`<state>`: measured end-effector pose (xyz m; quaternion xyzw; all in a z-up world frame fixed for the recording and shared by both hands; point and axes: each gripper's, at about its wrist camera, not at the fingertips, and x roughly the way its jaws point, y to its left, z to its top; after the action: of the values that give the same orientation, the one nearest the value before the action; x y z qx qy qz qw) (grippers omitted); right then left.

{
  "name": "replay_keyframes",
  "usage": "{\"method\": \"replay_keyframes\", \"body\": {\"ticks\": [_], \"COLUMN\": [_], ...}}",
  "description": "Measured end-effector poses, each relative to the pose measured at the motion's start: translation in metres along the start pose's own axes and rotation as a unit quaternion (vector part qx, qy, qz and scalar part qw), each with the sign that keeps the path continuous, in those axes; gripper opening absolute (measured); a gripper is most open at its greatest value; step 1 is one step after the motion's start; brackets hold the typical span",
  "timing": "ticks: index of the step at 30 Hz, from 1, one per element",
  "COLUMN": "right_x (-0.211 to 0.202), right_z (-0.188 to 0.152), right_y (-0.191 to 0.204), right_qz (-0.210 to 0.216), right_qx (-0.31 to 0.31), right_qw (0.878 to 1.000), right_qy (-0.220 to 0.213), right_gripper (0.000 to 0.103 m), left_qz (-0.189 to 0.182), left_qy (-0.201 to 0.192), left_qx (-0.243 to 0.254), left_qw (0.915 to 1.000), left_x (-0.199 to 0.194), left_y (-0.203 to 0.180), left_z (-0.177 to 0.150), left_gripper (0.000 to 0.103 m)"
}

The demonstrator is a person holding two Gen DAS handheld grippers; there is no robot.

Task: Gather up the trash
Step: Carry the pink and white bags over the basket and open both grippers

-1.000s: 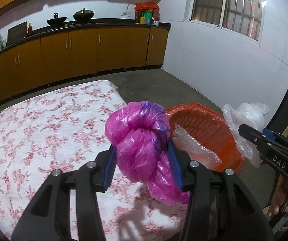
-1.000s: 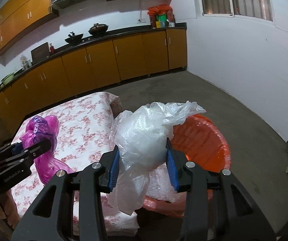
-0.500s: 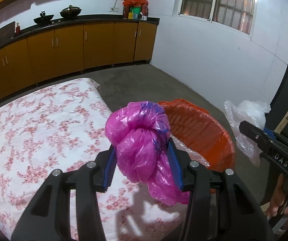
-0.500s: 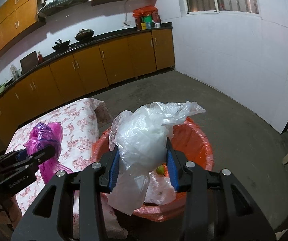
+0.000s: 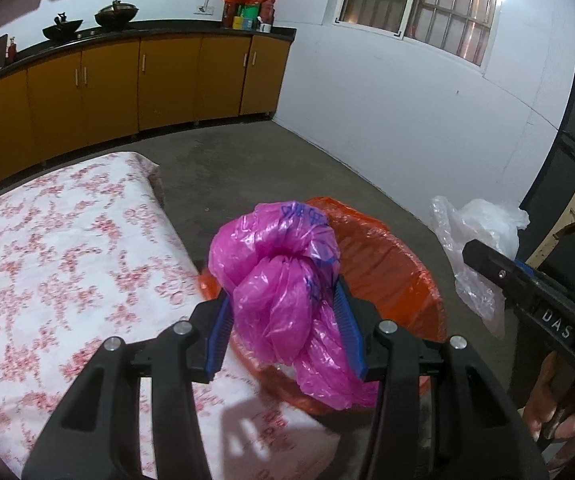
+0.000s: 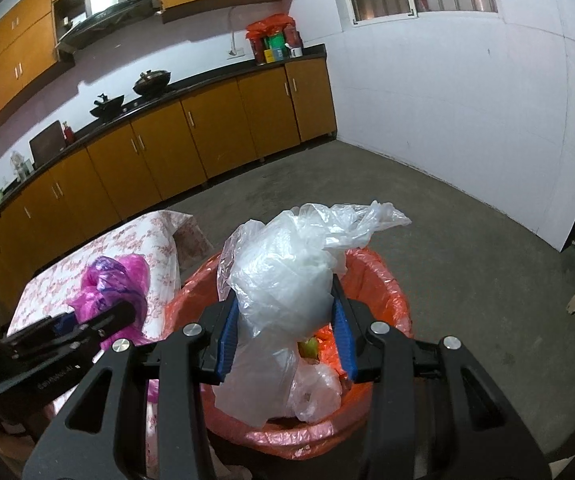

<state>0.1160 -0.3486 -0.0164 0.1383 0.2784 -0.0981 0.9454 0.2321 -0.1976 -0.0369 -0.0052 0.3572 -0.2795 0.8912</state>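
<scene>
Right gripper (image 6: 285,334) clamped on clear plastic bag (image 6: 287,280), directly over orange-lined bin (image 6: 391,300); let go here. Left gripper (image 5: 287,328) clamped on pink bag (image 5: 279,276), at bin's near-left rim by floral table (image 5: 67,248): carry further right over opening before release, else bag may snag rim
</scene>
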Motion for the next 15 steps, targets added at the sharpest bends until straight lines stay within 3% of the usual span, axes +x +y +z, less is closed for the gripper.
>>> {"method": "replay_keyframes", "body": {"ticks": [5, 15], "right_x": [0.004, 0.003], "right_z": [0.006, 0.004], "right_y": [-0.005, -0.010], "right_qz": [0.001, 0.007], "right_qx": [0.015, 0.040], "right_qw": [1.000, 0.999], "right_qy": [-0.008, -0.011], "right_gripper": [0.042, 0.068], "left_qz": [-0.006, 0.007], "left_qy": [0.009, 0.023], "left_qx": [0.004, 0.002], "left_qw": [0.9999, 0.9997], "left_x": [0.016, 0.030], "left_y": [-0.006, -0.003], "left_z": [0.001, -0.005], "left_gripper": [0.049, 0.064]}}
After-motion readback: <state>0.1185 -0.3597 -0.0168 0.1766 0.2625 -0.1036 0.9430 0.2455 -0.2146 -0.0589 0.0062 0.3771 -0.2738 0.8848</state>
